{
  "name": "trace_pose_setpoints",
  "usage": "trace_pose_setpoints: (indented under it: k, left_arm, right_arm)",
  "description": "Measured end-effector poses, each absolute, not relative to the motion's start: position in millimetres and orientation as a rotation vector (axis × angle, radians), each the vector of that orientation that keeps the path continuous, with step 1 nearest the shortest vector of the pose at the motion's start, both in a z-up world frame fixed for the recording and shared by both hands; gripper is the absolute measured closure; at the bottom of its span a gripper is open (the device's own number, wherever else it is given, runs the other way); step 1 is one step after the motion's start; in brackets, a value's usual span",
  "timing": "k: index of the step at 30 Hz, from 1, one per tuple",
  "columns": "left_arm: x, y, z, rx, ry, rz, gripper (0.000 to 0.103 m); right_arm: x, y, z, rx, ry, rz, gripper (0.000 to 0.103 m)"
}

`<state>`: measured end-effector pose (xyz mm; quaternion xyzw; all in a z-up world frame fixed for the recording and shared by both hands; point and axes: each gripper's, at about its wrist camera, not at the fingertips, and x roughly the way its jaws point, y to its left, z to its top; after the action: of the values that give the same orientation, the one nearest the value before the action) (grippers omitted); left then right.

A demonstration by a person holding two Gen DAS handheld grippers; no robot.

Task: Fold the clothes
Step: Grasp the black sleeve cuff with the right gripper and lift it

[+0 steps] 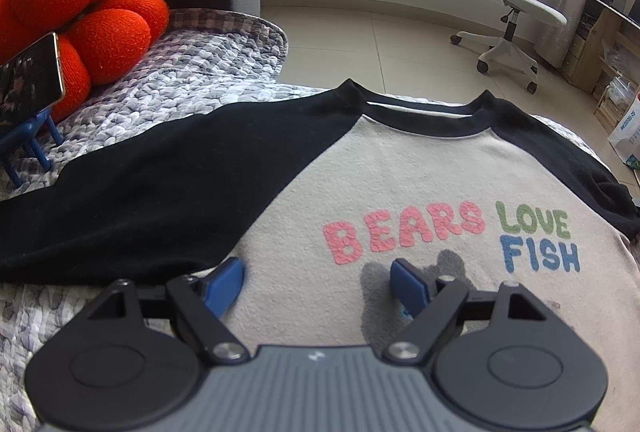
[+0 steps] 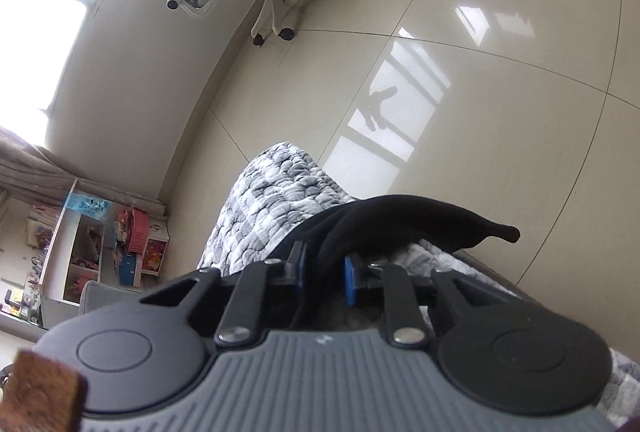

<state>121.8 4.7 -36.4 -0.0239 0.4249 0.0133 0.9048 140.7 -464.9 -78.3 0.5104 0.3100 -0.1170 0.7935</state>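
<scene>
Shirt [image 1: 400, 183], cream with black sleeves and the words BEARS LOVE FISH, lies face up on a grey patterned quilt [image 1: 192, 71], its collar toward the far edge by the floor [image 1: 360, 31]. Left hand-held gripper [image 1: 320, 282] hangs over the chest print with its blue pads wide apart and nothing between them. Right hand-held gripper [image 2: 324, 272] is at the quilt's edge, jaws narrowly parted around the bunched black sleeve [image 2: 400, 224]; I cannot tell whether the pads press it. An orange cushion [image 1: 92, 7] sits at the quilt's left edge.
</scene>
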Motion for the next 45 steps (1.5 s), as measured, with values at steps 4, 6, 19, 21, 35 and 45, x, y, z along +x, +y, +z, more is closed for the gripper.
trace_pose_setpoints:
  k: [4, 6, 19, 21, 35, 45]
  left_arm:
    - [122, 5, -36, -0.054, 0.879, 0.027, 0.021]
    - [122, 5, -36, -0.054, 0.880, 0.027, 0.021]
    - [122, 8, -36, -0.063, 0.882, 0.021, 0.021]
    - [122, 9, -36, -0.063, 0.883, 0.017, 0.021]
    - [118, 8, -27, -0.130, 0.842, 0.002, 0.021]
    - [119, -6, -36, -0.087, 0.870, -0.023, 0.021]
  right_arm:
    - [136, -462, -67, 1.064, 0.584, -0.261, 0.089]
    - [135, -456, -55, 0.988, 0.539, -0.258, 0.089]
    - [122, -230, -30, -0.341, 0.441, 0.377, 0.093]
    - [127, -223, -42, -0.377, 0.511, 0.387, 0.093]
    - [131, -304, -12, 0.178, 0.557, 0.170, 0.092]
    - [121, -304, -5, 0.335, 0.726, 0.273, 0.091]
